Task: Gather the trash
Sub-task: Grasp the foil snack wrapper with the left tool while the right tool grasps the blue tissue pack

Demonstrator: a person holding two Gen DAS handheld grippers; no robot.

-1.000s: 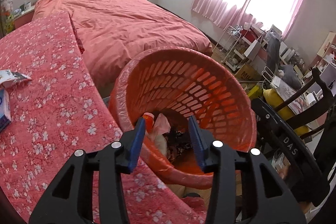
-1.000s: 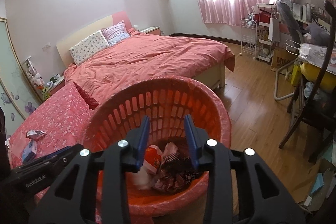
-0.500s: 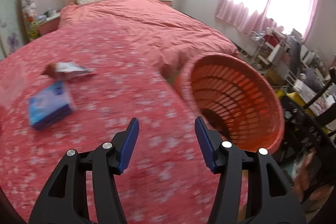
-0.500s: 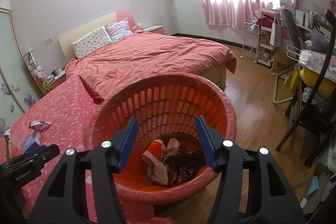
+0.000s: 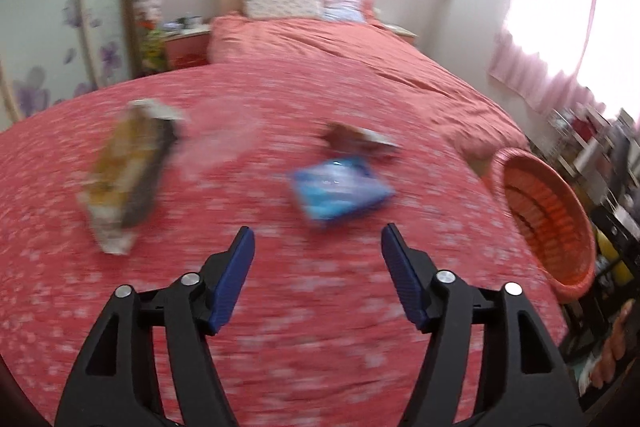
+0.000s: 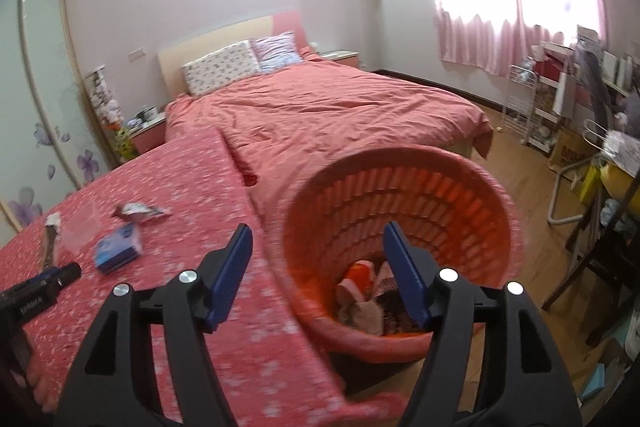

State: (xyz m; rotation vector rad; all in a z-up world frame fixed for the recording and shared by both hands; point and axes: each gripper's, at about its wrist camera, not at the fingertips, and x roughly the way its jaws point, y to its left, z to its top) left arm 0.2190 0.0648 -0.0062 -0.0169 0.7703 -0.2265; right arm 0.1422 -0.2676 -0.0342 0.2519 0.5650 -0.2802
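We cannot read motion-blurred blue packet (image 5: 340,189) or yellow wrapper (image 5: 126,173); basket (image 5: 544,219) cut by right edge; basket trash (image 6: 360,301) partly hidden.

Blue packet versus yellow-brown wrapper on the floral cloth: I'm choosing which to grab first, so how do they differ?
The blue packet is squarish and compact; the yellow-brown wrapper is long and narrow. The blue packet lies nearly ahead of the open left gripper; the yellow-brown wrapper lies off to its left. Both lie loose on the floral cloth, outside the orange basket, blurred by motion.
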